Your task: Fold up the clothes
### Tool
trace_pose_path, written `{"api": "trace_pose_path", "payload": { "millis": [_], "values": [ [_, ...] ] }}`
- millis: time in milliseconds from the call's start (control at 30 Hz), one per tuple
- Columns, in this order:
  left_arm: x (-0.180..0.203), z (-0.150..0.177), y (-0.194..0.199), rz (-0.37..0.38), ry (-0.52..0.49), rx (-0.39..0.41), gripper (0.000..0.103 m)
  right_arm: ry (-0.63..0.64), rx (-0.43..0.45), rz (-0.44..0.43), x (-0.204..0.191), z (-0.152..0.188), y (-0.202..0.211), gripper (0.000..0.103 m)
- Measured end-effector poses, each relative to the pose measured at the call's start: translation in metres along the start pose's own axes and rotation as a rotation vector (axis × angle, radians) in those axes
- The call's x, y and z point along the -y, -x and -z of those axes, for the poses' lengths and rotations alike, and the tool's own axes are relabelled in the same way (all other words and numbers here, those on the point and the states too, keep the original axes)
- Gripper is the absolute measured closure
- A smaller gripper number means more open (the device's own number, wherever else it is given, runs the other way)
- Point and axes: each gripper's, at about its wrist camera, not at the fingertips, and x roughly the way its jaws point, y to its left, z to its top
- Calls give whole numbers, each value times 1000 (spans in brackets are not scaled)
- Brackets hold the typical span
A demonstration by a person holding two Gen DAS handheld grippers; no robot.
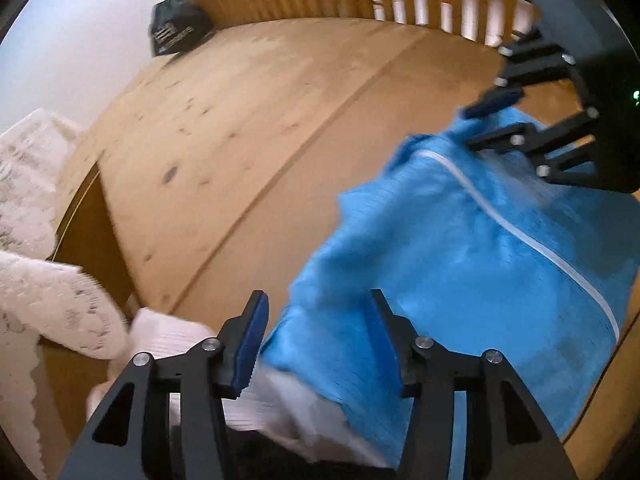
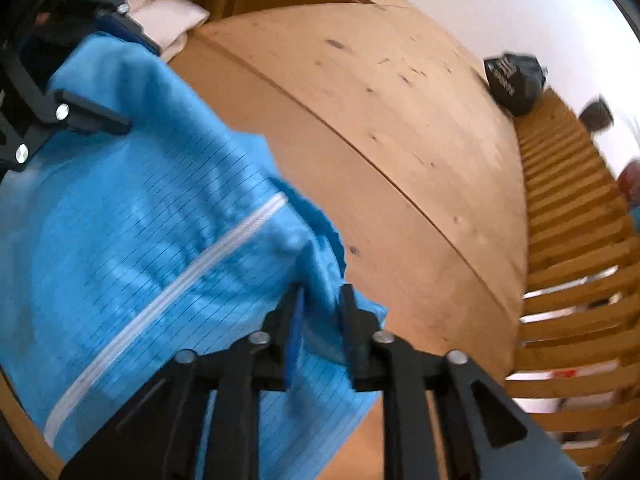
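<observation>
A blue garment (image 1: 460,248) with a white zipper (image 1: 532,240) hangs stretched between my two grippers above the wooden table (image 1: 248,136). My left gripper (image 1: 316,332) has its jaws apart, with a corner of the blue cloth lying between them. My right gripper (image 2: 320,312) is shut on the other edge of the blue garment (image 2: 152,232); it also shows in the left wrist view (image 1: 484,124) at upper right. The left gripper shows at the upper left of the right wrist view (image 2: 116,80).
A white lace cloth (image 1: 44,248) and a white folded garment (image 1: 168,332) lie at the table's left side. A black bag (image 1: 176,28) sits at the far edge by the white wall. A wooden slatted railing (image 2: 576,280) runs along the other side.
</observation>
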Motion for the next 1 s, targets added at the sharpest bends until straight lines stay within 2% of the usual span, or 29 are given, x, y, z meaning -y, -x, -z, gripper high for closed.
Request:
{"api": "trace_pose_path", "payload": {
  "millis": [67,133,200,233,267,333,433,600,633,667,767,800,867,933,1000],
  "values": [
    [-18,-1,15,-66,23,10,54,-60,40,2,18,5,15,74],
    [-24,3,40,-142,30,54,54,-127,101,-1,34,17,40,68],
    [-16,11,67,-144,0,114,53,-223,184,-42,47,35,71,68],
    [-9,17,75,-106,-7,137,52,-270,225,-63,54,44,87,68],
    [-2,23,81,-64,-14,159,52,-286,225,-84,51,53,88,68],
    [13,33,75,14,-37,154,50,-300,199,-129,41,72,82,68],
    [31,38,32,40,-78,68,50,-320,161,-195,24,101,73,68],
    [26,34,-35,74,18,-18,49,-353,96,-305,-3,149,59,68],
    [24,33,-41,68,28,-28,49,-359,83,-327,-9,158,56,68],
    [26,32,-40,51,22,-29,50,-402,112,-356,-1,167,62,68],
    [32,34,-11,-22,-26,29,52,-480,193,-384,27,198,91,68],
    [34,34,3,-24,-27,56,52,-476,182,-380,29,205,91,70],
    [45,37,24,2,-43,100,51,-454,139,-363,30,218,85,95],
    [61,38,34,22,-92,123,50,-429,109,-373,27,222,65,96],
    [73,36,25,24,-140,84,49,-403,81,-385,22,224,44,96]
  ]
}}
